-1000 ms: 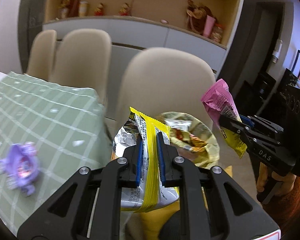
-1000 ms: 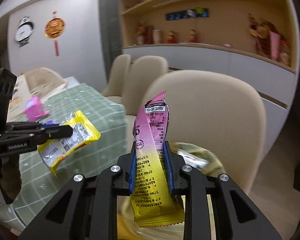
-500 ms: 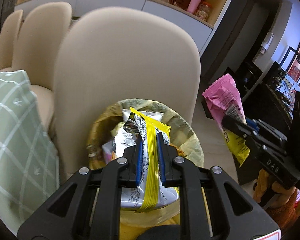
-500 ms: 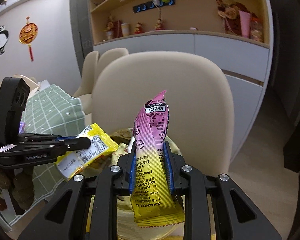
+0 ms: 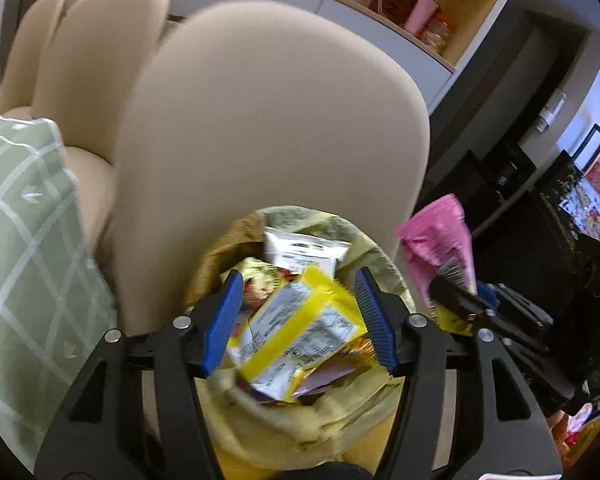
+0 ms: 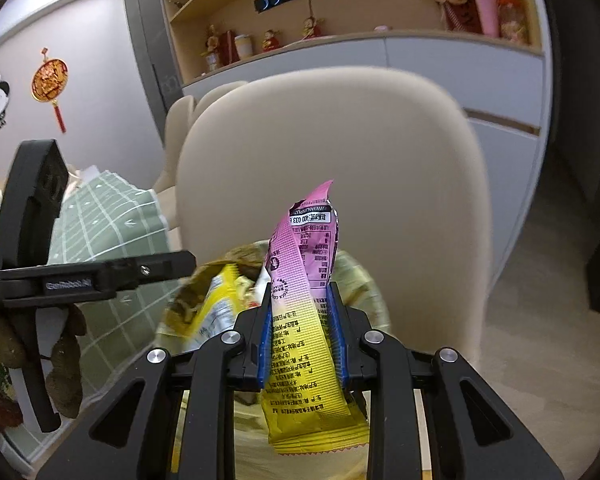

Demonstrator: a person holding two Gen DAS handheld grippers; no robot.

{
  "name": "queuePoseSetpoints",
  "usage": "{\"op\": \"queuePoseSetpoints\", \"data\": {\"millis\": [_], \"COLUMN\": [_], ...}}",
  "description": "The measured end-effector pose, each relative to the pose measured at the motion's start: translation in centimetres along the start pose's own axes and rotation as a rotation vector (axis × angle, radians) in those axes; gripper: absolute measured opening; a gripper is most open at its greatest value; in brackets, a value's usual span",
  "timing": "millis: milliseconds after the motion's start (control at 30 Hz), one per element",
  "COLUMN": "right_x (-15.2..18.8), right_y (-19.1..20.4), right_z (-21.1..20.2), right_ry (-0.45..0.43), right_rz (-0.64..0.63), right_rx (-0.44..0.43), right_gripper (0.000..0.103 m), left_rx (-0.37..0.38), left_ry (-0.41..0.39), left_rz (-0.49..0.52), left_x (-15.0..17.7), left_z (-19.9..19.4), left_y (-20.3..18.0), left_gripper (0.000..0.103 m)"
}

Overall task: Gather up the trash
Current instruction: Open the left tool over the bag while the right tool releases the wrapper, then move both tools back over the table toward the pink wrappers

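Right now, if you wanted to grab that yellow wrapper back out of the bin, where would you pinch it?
Probably the raised yellow sealed edge of the yellow wrapper, coming straight down from above. It lies tilted on top of the other trash in the lined trash bin, so that flat crimped edge sticks up free. The left gripper, its jaws opening, no longer presses it.

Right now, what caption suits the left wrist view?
Left gripper opening over the trash bin, yellow wrapper dropping free.
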State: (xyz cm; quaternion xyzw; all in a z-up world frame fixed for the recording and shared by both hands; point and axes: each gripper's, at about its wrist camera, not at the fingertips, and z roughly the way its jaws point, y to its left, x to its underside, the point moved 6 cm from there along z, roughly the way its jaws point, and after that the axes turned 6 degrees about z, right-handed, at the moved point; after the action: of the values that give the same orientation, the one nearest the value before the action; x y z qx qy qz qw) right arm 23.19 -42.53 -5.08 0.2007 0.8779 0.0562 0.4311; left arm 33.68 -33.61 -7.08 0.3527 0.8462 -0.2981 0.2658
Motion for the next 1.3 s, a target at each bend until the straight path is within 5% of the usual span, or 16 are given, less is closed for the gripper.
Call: {"op": "queuePoseSetpoints", "data": {"millis": [200,400,700,833,900,1300], "right_x": [1.3,3.5,4.2,4.1,3.9,-0.2], "right_y": [4.8,3.8,3.1,3.5,3.6,6.9], "right_z": [3.6,9.9,12.0,10.8,9.7,0.2], "right_ry": [0.056,0.221,0.305,0.286,0.272,0.046], "right_rz": [-0.075,-0.081,-0.054,-0.064,-0.087,-0.095], "right_rx": [-0.080,0.030,0.103,0.114,0.126,0.053], "right_gripper": [0.024,0.024,0.025,0.039,0.062,0.064], "left_rx": [-0.067,-0.074,-0.043,-0.039,-0.037,-0.185], "left_ry": [-0.056,-0.132,-0.149,-0.181,-0.192,-0.277], "left_rz": [0.017,-0.009,-0.036,-0.044,-0.040,-0.049], "left_x": [0.9,1.6,1.7,1.0,0.8,2.4], "left_z": [-4.9,-8.1,-8.7,-10.0,-10.7,-19.4], "left_y": [1.5,3.0,4.0,4.0,4.0,8.8], "left_gripper": [0.056,0.056,0.057,0.057,0.057,0.057]}}
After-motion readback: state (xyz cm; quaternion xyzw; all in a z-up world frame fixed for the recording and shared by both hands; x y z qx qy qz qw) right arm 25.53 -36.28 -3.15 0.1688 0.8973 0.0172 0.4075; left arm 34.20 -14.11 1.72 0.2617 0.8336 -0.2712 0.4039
